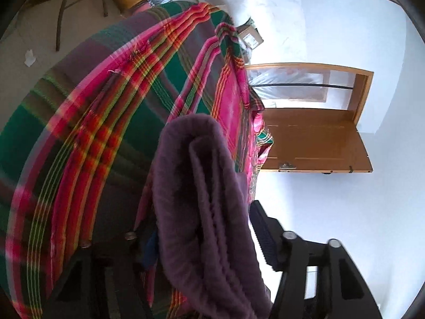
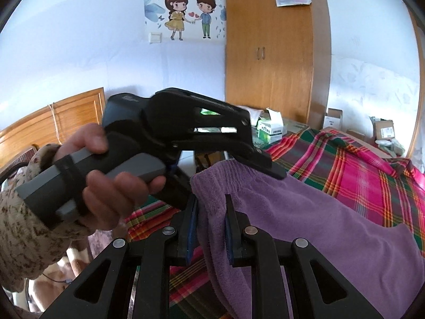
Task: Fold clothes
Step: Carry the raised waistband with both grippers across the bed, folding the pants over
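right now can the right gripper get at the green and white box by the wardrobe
Probably not. The right gripper is shut on the purple towel, and the left gripper sits between it and the green and white box.

The room just ahead of the right gripper point(image 2: 211, 220) was taken up by the left gripper point(image 2: 263, 163) and the hand point(image 2: 111, 183) holding it. To the right, open room was seen above the purple towel point(image 2: 318, 226) and plaid blanket point(image 2: 345, 164). Boxes point(image 2: 271, 129) and a wardrobe point(image 2: 276, 53) stood behind.

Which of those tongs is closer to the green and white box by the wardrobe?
The left tongs: they grip the purple towel just in front of the box. The right tongs hold the towel's near edge, further back.
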The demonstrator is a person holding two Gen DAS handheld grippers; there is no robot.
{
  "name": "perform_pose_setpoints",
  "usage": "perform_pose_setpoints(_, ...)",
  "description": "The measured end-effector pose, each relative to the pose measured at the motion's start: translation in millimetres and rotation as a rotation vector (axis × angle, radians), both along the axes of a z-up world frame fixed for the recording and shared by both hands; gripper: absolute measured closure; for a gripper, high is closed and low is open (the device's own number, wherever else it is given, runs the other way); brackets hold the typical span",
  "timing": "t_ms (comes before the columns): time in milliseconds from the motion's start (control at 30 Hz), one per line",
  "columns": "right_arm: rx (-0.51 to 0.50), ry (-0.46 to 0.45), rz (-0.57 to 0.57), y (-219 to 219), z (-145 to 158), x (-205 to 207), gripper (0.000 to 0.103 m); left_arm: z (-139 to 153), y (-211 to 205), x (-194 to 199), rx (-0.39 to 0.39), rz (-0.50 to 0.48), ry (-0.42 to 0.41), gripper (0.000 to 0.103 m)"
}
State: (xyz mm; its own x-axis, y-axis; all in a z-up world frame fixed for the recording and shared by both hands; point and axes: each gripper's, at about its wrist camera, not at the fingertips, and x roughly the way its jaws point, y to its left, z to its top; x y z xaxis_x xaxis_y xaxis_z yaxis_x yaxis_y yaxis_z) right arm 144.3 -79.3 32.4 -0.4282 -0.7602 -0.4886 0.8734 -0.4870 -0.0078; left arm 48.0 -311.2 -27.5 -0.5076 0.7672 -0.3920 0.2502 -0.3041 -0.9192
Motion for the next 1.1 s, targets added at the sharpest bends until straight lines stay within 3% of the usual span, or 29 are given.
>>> perform_pose_setpoints(133, 0.028, -0.011, -0.006, -5.7, -5.6, -2.8, 0.085, -2.2, -3.7, -9.5, -0.037, -0.005, 0.002, 0.081)
perform_pose_setpoints(200, 0.044, -0.011, -0.010, -10.0, -9.1, -5.6, 0.085, -3.3, -4.9, -13.5, -0.046, -0.001, 0.007, 0.083)
perform_pose_setpoints(367, 0.113, -0.012, -0.021, -25.8, -20.3, -12.1, 0.086, -11.6, -10.3, -16.7, -0.078, -0.001, -0.009, 0.084)
perform_pose_setpoints(900, 0.169, -0.028, -0.016, -61.0, -22.8, -22.6, 0.087, -7.6, -35.5, -11.9, -0.081, 0.028, 0.051, 0.086)
perform_pose_setpoints(1100, 0.178, -0.061, -0.015, -63.8, -29.3, -33.6, 0.087, -15.8, -36.9, -11.5, -0.078, 0.031, 0.030, 0.087)
